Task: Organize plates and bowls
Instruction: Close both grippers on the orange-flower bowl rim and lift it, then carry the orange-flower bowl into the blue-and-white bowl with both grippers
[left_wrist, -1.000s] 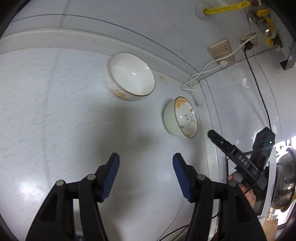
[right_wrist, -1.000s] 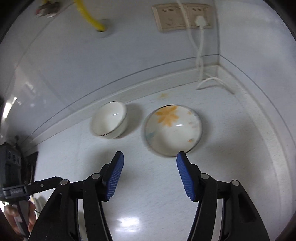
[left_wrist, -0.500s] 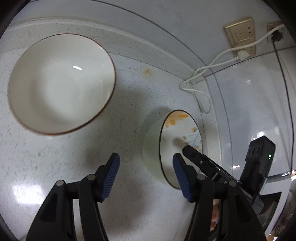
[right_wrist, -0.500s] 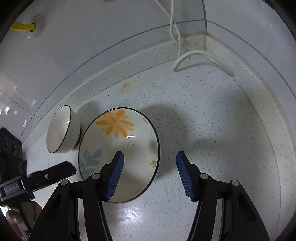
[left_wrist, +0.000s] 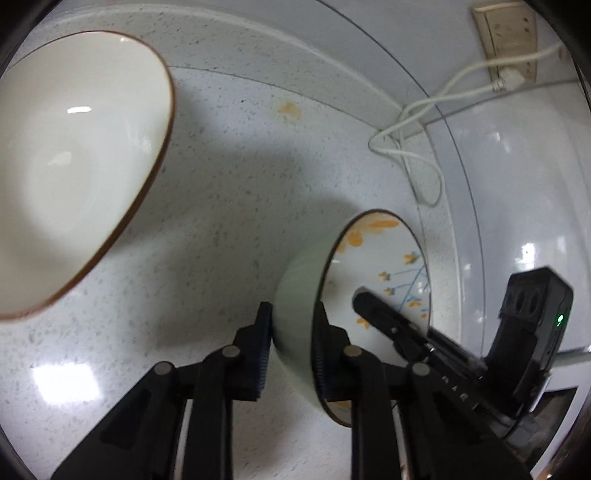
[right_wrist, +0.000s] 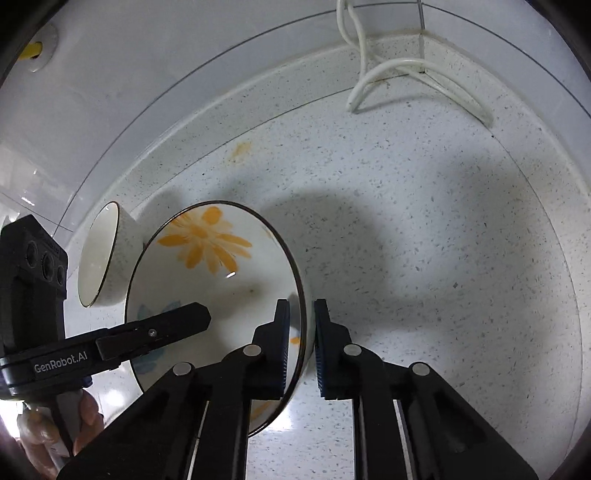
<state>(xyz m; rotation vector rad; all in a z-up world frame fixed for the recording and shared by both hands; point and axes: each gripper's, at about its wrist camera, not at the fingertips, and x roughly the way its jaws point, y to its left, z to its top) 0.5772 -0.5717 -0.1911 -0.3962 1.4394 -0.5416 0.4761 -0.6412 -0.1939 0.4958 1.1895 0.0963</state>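
On the left stood the plain white bowl (left_wrist: 74, 166), near the far edge of the speckled counter (left_wrist: 229, 206). Right of it, the flowered bowl (right_wrist: 207, 280) sat just beside it. My left gripper (left_wrist: 291, 343) was clenched on its left wall, one finger outside and one inside. My right gripper (right_wrist: 301, 347) was clenched on its right rim. A white cable (right_wrist: 406, 74) lay in the far right corner.

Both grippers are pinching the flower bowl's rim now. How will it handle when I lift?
The flower bowl looks glazed and glossy, so probably slippery between the pads. It seems rigid ceramic, likely fragile if dropped. The left gripper and right gripper pinch opposite rim sides, so it may stay level.
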